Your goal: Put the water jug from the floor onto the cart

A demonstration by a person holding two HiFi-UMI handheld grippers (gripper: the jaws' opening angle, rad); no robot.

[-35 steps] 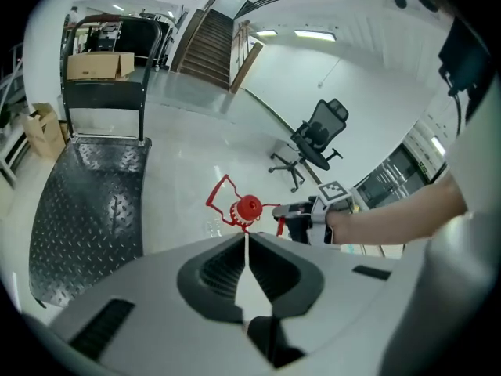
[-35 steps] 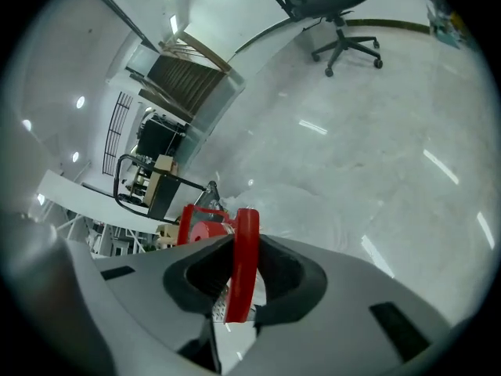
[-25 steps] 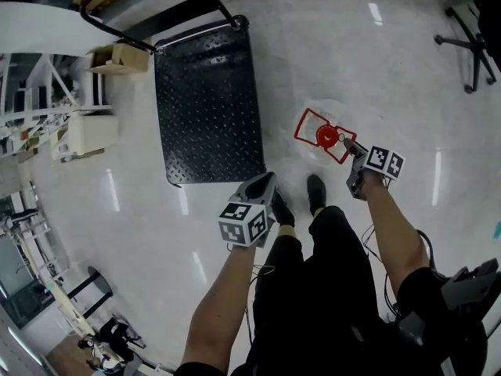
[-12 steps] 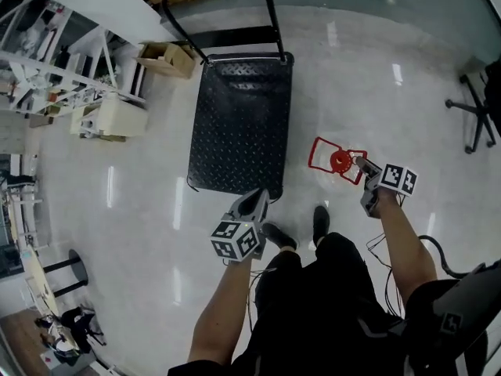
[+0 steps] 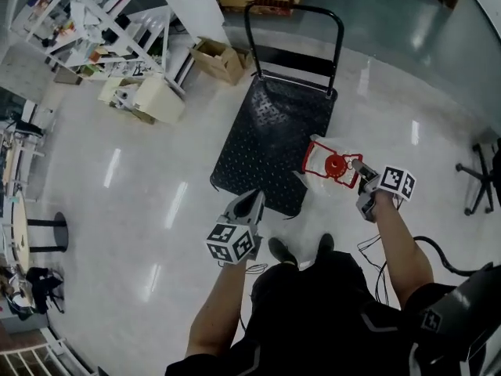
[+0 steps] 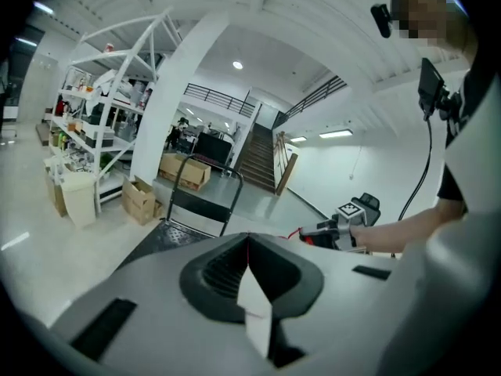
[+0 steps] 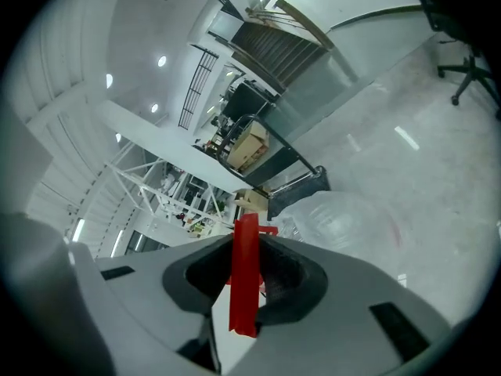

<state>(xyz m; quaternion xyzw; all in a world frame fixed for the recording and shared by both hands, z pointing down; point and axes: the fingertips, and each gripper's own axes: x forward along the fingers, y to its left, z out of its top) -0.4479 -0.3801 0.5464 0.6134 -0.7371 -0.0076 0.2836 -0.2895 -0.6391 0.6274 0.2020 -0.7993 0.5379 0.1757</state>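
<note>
The clear water jug [image 5: 320,146] with its red cap [image 5: 335,164] and red carry handle [image 5: 313,160] hangs above the near right corner of the black cart [image 5: 262,143]. My right gripper [image 5: 356,166] is shut on that red handle [image 7: 244,276], with the clear jug body [image 7: 348,218] hanging beyond the jaws in the right gripper view. My left gripper [image 5: 256,196] is held in the air near the cart's front edge, shut and holding nothing. In the left gripper view its jaws [image 6: 249,240] meet, and the right gripper [image 6: 344,229] shows beyond them.
The cart's push handle [image 5: 293,22] stands at its far end. Cardboard boxes [image 5: 219,57] and a white bin [image 5: 160,99] sit by the shelving [image 5: 109,14] at the far left. An office chair [image 5: 485,171] is at the right. The person's feet [image 5: 282,251] are just behind the cart.
Both grippers have risen. The jug has come up off the floor beside the cart and now hangs over the cart's near right corner. The left gripper stayed shut and empty.
</note>
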